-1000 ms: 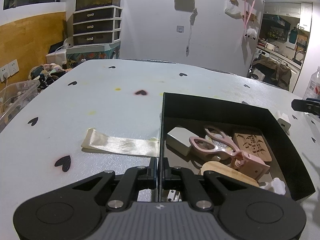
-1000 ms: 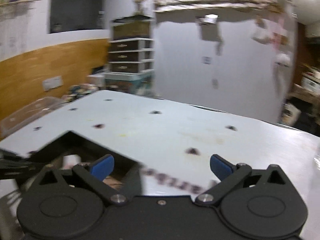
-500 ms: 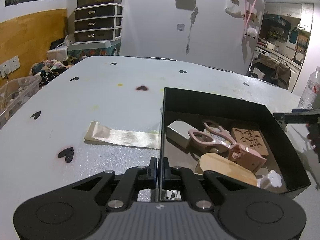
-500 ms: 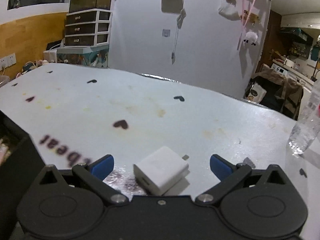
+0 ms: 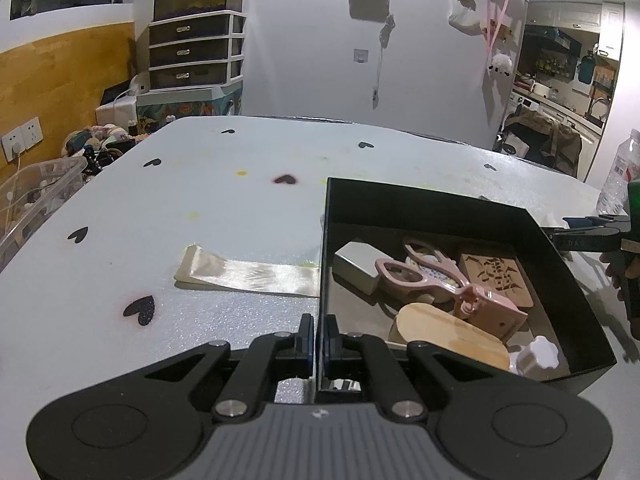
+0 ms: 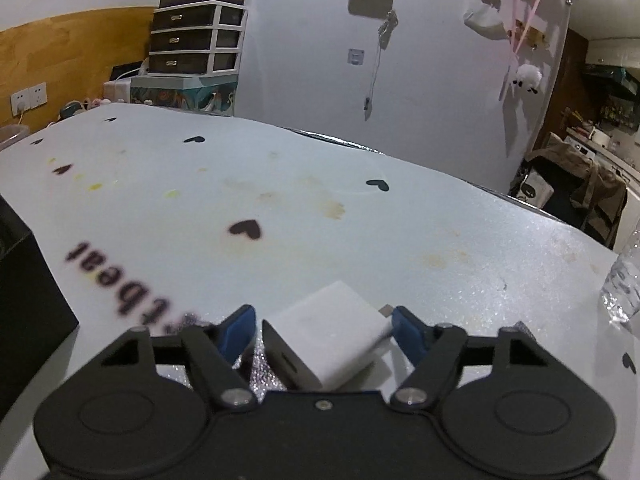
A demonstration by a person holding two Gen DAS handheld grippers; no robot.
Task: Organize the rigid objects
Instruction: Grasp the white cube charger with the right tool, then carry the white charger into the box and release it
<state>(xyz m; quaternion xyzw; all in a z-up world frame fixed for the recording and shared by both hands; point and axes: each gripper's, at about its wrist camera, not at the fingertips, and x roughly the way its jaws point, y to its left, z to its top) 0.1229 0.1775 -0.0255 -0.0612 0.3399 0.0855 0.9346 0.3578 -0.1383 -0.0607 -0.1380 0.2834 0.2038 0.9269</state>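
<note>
Right gripper (image 6: 320,330) straddles the white cube-shaped plastic charger (image 6: 326,342) on the pale foam table (image 6: 360,220), beside the black rectangular box (image 5: 440,210). Its blue pads (image 6: 236,332) have just been closing; the right one looks to touch, the left shows a gap. Squeeze squarely on flat faces before lifting. Left gripper (image 5: 315,338) is clenched on the box's wall.

The right gripper (image 6: 322,326) has been swung away from the black rectangular box (image 6: 28,292), brought down low over the pale blue heart-printed table cover (image 6: 320,200) and set around the small white plastic charger block (image 6: 328,340). Its jaws have just been closing, and the block now lies between the blue pads (image 6: 238,330); contact cannot be told.
</note>
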